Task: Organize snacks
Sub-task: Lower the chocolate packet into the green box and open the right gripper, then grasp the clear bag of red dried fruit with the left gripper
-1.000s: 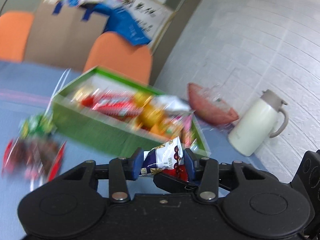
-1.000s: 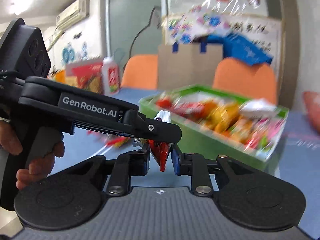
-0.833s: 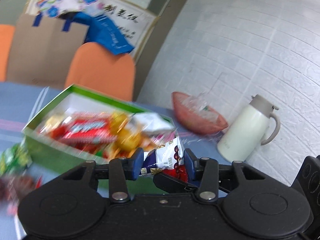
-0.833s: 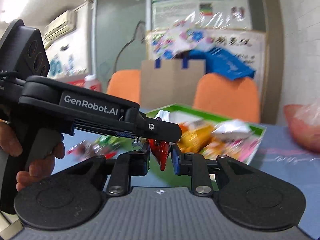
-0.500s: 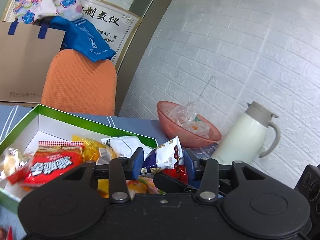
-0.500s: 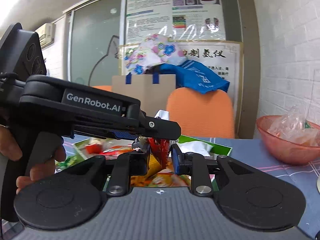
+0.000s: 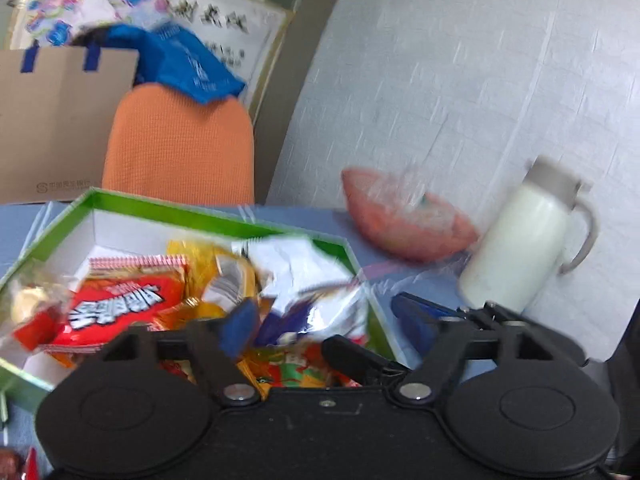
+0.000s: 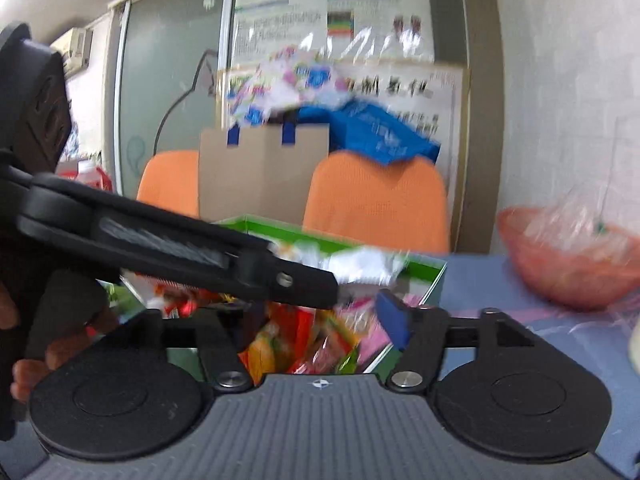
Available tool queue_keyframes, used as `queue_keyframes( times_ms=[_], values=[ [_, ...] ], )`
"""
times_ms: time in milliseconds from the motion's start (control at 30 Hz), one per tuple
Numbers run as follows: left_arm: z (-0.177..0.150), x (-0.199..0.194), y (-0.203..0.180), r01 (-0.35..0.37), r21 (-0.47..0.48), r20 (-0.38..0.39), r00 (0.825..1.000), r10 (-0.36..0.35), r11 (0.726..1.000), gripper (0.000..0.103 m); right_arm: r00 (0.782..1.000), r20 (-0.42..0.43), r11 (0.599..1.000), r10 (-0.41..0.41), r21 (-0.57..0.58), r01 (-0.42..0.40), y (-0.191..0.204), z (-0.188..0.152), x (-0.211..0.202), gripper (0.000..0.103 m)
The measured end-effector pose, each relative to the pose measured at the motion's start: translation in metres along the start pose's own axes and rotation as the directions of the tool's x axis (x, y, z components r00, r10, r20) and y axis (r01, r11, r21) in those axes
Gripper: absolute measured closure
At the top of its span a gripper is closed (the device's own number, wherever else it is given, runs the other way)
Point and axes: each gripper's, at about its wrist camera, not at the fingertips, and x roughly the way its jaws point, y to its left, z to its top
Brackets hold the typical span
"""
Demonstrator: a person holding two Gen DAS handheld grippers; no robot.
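The green box [image 7: 200, 213] with a white inside holds several snack packets, among them a red packet [image 7: 120, 309]. My left gripper [image 7: 328, 325] hovers over the box's right end, jaws opening wide. A white and purple packet [image 7: 316, 309] shows blurred between them, free of both pads. My right gripper [image 8: 320, 320] is also over the green box [image 8: 280, 227], jaws opening, with only the box's snacks [image 8: 296, 336] seen between the fingers. The left gripper's body [image 8: 180, 252] crosses the right wrist view and hides the right gripper's left fingertip. The red snack it held is lost in the blur.
A pink bowl [image 7: 408, 224] with clear plastic and a white jug [image 7: 516, 240] stand right of the box on the blue tablecloth. Behind are orange chairs [image 7: 180, 144], a cardboard bag [image 7: 52, 120] and a brick wall. A hand [image 8: 24, 360] holds the left gripper's handle.
Both grippers swung from the loose snacks to above the green box. Both jaws have sprung apart, letting go of the white and purple packet and the red snack.
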Motion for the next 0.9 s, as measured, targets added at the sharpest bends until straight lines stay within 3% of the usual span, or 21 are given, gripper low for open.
queue_keyframes(
  times_ms=[100, 267, 367, 500, 667, 800, 900],
  values=[
    [0.000, -0.036, -0.003, -0.009, -0.019, 0.076, 0.997, 0.010, 1.000, 0.000, 0.999, 0.031, 1.000, -0.009, -0.019, 0.010, 0.003, 0.006, -0.013, 0.000],
    [-0.021, -0.089, 0.006, -0.040, -0.093, 0.110, 0.993, 0.051, 0.995, 0.000, 0.999, 0.037, 0.999, 0.031, 0.028, -0.032, 0.013, 0.008, -0.031, 0.000],
    [-0.042, -0.115, 0.018, -0.110, -0.150, 0.117, 0.985, 0.128, 0.983, 0.000, 0.997, 0.021, 0.996, 0.078, 0.033, -0.078, 0.027, 0.005, -0.036, 0.000],
    [-0.074, -0.142, 0.047, -0.204, -0.271, 0.086, 0.968, 0.235, 0.941, 0.000, 0.988, -0.047, 0.988, 0.150, 0.027, -0.149, 0.051, -0.005, -0.032, 0.000],
    [-0.095, -0.173, 0.082, -0.275, -0.397, 0.050, 0.946, 0.319, 0.876, 0.000, 0.959, -0.146, 0.969, 0.245, 0.019, -0.244, 0.086, -0.019, -0.020, 0.000],
    [-0.091, -0.187, 0.097, -0.312, -0.406, 0.062, 0.928, 0.366, 0.859, 0.000, 0.917, -0.205, 0.939, 0.342, 0.045, -0.340, 0.112, -0.022, -0.007, 0.000],
    [-0.087, -0.193, 0.111, -0.319, -0.415, 0.072, 0.922, 0.381, 0.852, 0.000, 0.901, -0.226, 0.928, 0.371, 0.047, -0.370, 0.127, -0.022, 0.002, 0.000]
  ],
)
